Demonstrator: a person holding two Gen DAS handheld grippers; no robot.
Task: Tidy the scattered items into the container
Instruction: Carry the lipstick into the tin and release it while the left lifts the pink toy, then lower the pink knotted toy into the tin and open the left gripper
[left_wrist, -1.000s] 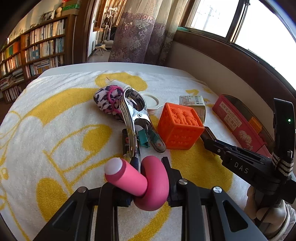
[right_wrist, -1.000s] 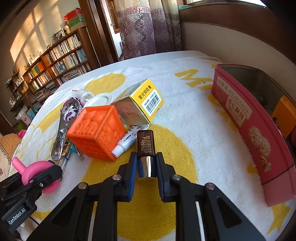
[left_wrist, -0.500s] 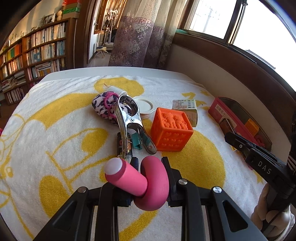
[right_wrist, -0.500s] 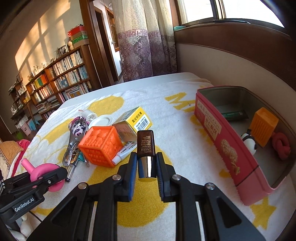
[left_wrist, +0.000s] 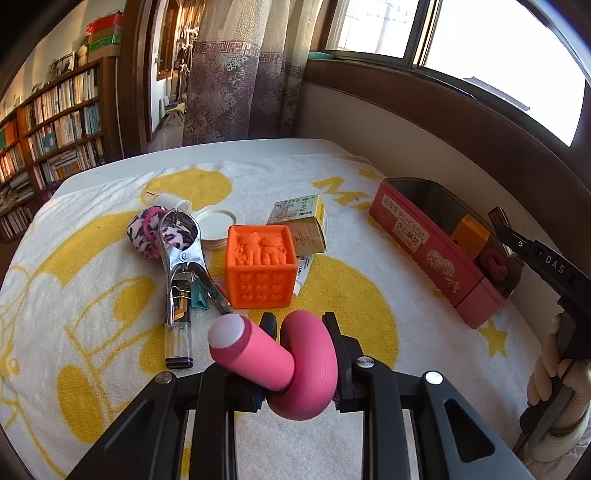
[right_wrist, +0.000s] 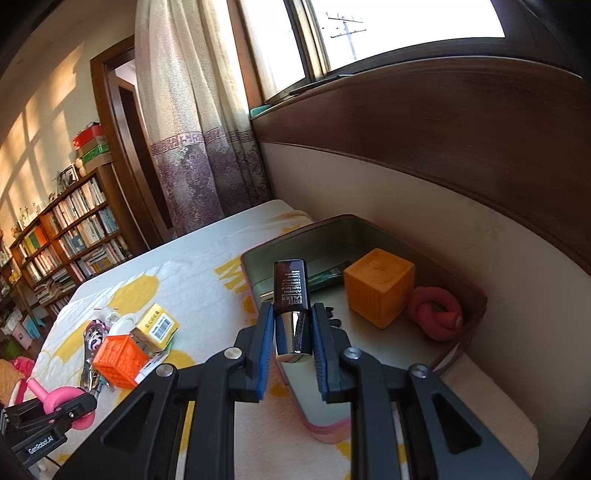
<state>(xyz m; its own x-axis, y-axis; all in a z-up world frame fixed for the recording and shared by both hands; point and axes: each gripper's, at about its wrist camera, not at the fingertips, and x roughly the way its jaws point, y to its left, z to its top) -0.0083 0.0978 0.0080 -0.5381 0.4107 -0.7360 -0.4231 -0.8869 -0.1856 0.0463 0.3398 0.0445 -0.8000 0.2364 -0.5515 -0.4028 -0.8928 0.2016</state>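
Tin (right_wrist: 465, 306) interior shows only past right gripper (right_wrist: 293, 332) fingers.

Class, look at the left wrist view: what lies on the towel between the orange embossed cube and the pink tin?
Only bare towel separates the orange cube from the pink tin; the left wrist view shows it.

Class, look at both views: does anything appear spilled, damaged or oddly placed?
Nothing spilled or broken. The loose pile is simply untidy: tongs lie across a patterned pouch, and a tube is wedged under the orange cube and carton.
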